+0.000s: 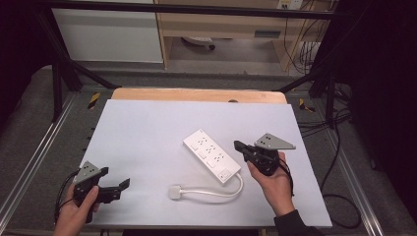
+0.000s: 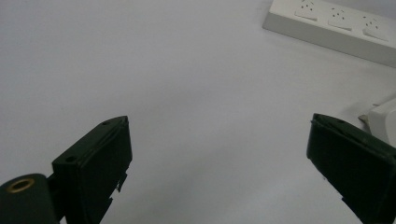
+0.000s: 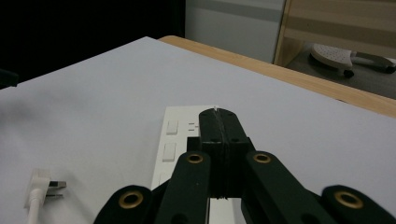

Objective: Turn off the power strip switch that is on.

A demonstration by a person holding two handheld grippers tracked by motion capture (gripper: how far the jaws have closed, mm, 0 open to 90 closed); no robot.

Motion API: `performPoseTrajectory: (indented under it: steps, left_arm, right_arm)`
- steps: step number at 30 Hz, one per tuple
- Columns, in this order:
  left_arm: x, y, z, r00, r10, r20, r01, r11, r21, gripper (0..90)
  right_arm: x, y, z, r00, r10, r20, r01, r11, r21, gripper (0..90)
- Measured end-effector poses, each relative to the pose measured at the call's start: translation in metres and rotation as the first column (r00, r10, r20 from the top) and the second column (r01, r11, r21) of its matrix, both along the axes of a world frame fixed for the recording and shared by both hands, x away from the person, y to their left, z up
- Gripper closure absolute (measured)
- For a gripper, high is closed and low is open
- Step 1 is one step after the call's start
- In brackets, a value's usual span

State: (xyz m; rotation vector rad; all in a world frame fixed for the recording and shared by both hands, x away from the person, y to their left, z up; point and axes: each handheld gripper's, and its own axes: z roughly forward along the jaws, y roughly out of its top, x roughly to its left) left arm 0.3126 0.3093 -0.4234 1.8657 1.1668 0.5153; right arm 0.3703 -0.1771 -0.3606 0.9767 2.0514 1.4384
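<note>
A white power strip [image 1: 212, 155] lies at an angle on the white sheet, its cord [image 1: 216, 191] curling to a white plug [image 1: 175, 191] that rests loose on the sheet. My right gripper [image 1: 238, 145] hovers just right of the strip, its jaws pressed together with nothing between them. In the right gripper view the shut jaws [image 3: 219, 116] point over the strip [image 3: 180, 140], with the plug [image 3: 44, 184] at lower left. My left gripper [image 1: 125, 183] rests at the sheet's near left, open and empty. The left gripper view shows the strip [image 2: 331, 25] far right.
The white sheet [image 1: 147, 132] covers a wooden table [image 1: 196, 94] whose far edge shows beyond it. Metal frame rails and cables run along both sides. A wheeled base [image 3: 348, 56] stands on the floor behind the table.
</note>
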Motion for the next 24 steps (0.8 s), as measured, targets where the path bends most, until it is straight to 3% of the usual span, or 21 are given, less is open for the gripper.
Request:
performPoseTrajectory:
  steps: [24]
  left_arm:
    - [0.0, 0.0, 0.0, 1.0, 0.002, -0.003, -0.002, 1.0, 0.001, 6.8]
  right_arm:
    - [0.01, 0.027, -0.003, 0.9983, 0.056, -0.019, -0.056, 0.998, -0.024, 90.0]
